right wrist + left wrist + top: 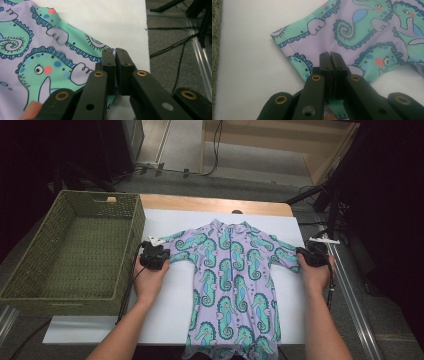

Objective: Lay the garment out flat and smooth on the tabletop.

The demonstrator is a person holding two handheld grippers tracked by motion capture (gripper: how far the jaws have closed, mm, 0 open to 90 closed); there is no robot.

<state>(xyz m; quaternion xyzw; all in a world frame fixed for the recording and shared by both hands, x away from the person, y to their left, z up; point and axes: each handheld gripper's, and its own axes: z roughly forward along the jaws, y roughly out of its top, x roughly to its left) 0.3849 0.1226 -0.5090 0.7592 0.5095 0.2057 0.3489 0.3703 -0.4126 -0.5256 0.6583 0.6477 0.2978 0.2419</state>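
A child's short-sleeved swimsuit (pixel 230 275) in lilac with teal seahorses lies flat, front up, on a white sheet (pixel 165 310). My left gripper (pixel 167 255) sits at the end of the suit's left sleeve. In the left gripper view its jaws (pixel 330 53) are pressed together over the sleeve hem (pixel 297 60), and fabric shows beneath them. My right gripper (pixel 300 256) is at the end of the right sleeve. In the right gripper view its jaws (pixel 114 51) stand closed on the sleeve edge (pixel 82 53).
A green woven basket (pixel 65 297) stands empty on the left, close to my left hand; its wall (pixel 215 50) shows in the left gripper view. The wooden table edge (pixel 215 204) runs behind the sheet. Right of the sheet are grey floor, cables (pixel 175 42) and a metal rail (pixel 350 295).
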